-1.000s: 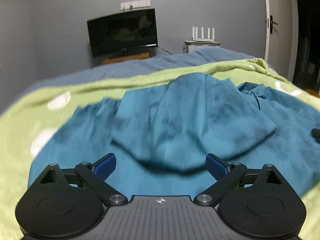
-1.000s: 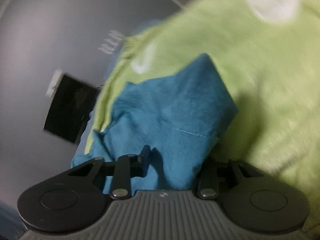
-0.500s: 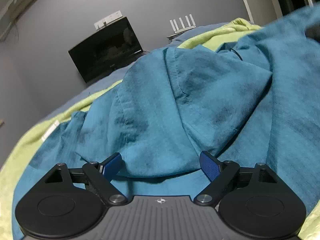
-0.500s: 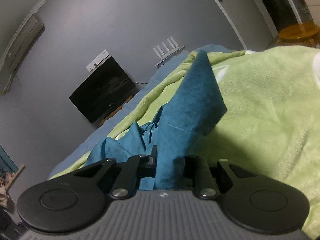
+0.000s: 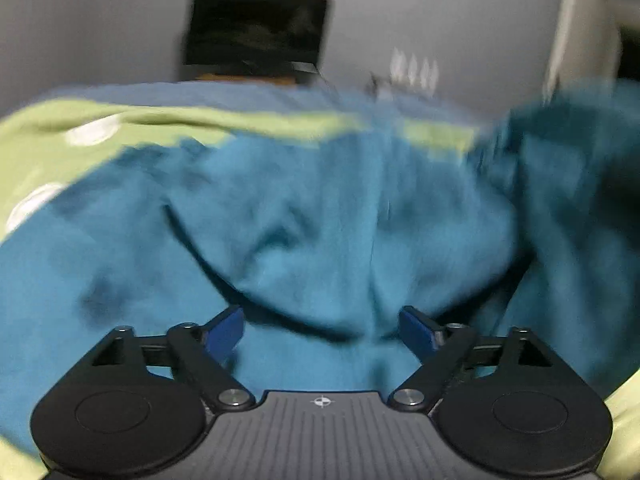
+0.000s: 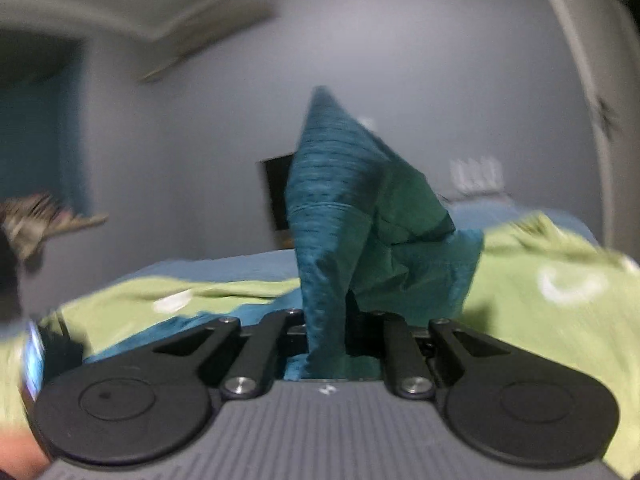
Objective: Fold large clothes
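A green blanket (image 5: 48, 132) with white spots is covering the bed, and a teal garment (image 5: 304, 216) is lying rumpled across it. The left claw (image 5: 322, 330) is hovering over the cloth, its blue pads (image 5: 224, 330) having just spread wider, nothing between them. The right claw (image 6: 334, 334) has been closing and is pinching a fold of the garment, holding it up in a peak.

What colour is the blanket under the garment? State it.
Light green with white shapes; the blanket shows best in the right wrist view.
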Motion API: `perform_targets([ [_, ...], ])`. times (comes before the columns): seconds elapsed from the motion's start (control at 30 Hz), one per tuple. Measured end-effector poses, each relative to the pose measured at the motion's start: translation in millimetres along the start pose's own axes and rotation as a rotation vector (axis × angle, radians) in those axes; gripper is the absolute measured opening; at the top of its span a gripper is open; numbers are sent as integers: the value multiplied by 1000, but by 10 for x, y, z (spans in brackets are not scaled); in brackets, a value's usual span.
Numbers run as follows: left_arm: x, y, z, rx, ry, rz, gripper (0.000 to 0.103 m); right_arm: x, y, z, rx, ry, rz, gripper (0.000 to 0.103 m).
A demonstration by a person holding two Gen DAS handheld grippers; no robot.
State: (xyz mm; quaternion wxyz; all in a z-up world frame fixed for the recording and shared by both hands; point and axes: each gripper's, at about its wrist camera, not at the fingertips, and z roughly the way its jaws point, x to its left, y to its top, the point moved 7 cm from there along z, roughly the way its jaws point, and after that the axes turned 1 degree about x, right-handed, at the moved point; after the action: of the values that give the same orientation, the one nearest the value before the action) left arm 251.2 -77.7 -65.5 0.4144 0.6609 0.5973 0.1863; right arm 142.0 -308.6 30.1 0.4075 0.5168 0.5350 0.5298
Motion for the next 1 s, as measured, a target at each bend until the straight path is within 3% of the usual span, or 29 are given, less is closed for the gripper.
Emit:
perform_targets([
  [0.07, 217, 225, -380, -58, -72, -103, 102, 241, -12, 12, -2, 58, -92, 10],
  [0.23, 480, 716, -1056, -163, -246, -280, 103, 698, -132, 57, 12, 167, -245, 10],
  [0.3, 378, 860, -1098, -128, -308, -266, 103, 808, -195, 57, 23, 201, -285, 10],
  [0.4, 95, 920, -938, -13, -369, -188, 103, 888, -273, 30, 37, 238, -320, 10],
  [0.57, -230, 787, -473, 160, -240, 15, 100, 801, -242, -60, 47, 270, -323, 10],
  [0.63, -252, 760, -377, 208, -269, 16, 69, 809, -248, 20, 57, 276, -323, 10],
  [0.67, -212, 717, -360, 235, -284, 0, 24, 835, -262, 73, 60, 281, -328, 10],
  [0.7, -164, 702, -352, 253, -304, -39, 16, 851, -278, 109, 74, 293, -334, 10],
  [0.8, -31, 667, -379, 234, -295, -49, 12, 910, -311, 35, 72, 312, -357, 13],
  [0.93, 214, 679, -528, 165, -279, -127, 10, 878, -311, -81, 95, 404, -337, 51],
  [1.0, 425, 678, -569, 147, -278, -194, 10, 865, -299, -118, 107, 437, -330, 52],
])
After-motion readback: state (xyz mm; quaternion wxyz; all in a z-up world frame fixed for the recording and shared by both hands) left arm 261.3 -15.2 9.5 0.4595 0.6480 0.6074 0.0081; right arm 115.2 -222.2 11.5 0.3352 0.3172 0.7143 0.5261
